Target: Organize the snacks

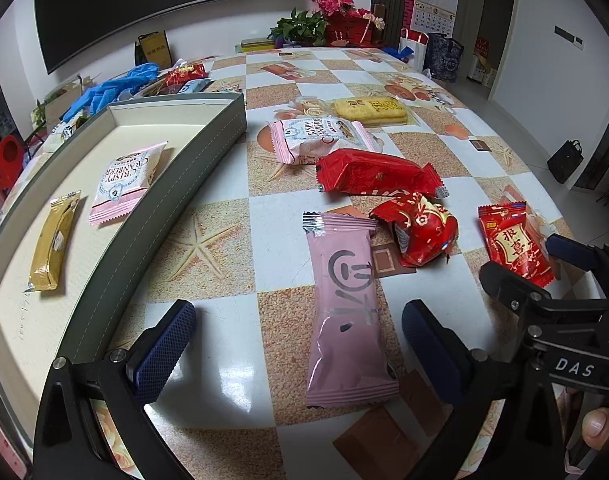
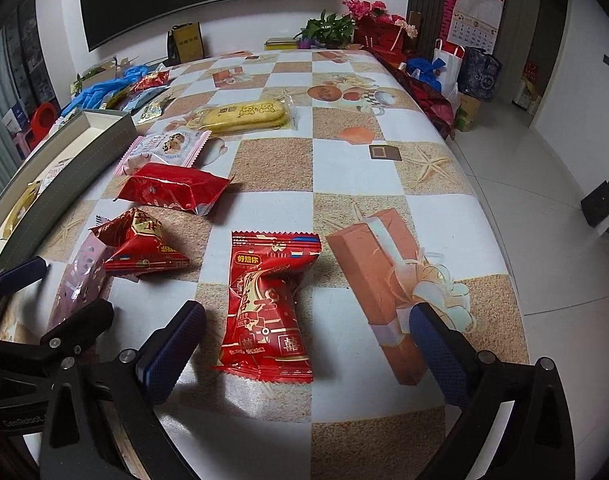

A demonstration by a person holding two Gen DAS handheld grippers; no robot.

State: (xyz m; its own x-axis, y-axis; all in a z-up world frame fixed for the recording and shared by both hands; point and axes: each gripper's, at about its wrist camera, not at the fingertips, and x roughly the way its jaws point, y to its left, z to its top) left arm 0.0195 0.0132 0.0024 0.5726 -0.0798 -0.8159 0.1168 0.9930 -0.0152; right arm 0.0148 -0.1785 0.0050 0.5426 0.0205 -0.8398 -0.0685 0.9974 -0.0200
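The right gripper point(image 2: 306, 344), jaws wide, straddles the flat red foil snack packet point(image 2: 266, 308), long axis toward twelve o'clock. The left gripper point(image 1: 298, 344), equally wide, straddles the long pink wrapper point(image 1: 344, 312).

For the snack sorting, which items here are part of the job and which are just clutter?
Job: tray holding a gold bar and cranberry pack; on the table, pink pack, red sachet, red pyramid pack, long red pack, second cranberry pack, yellow cake.

Clutter: blue gloves, flowers, calendar, bags.
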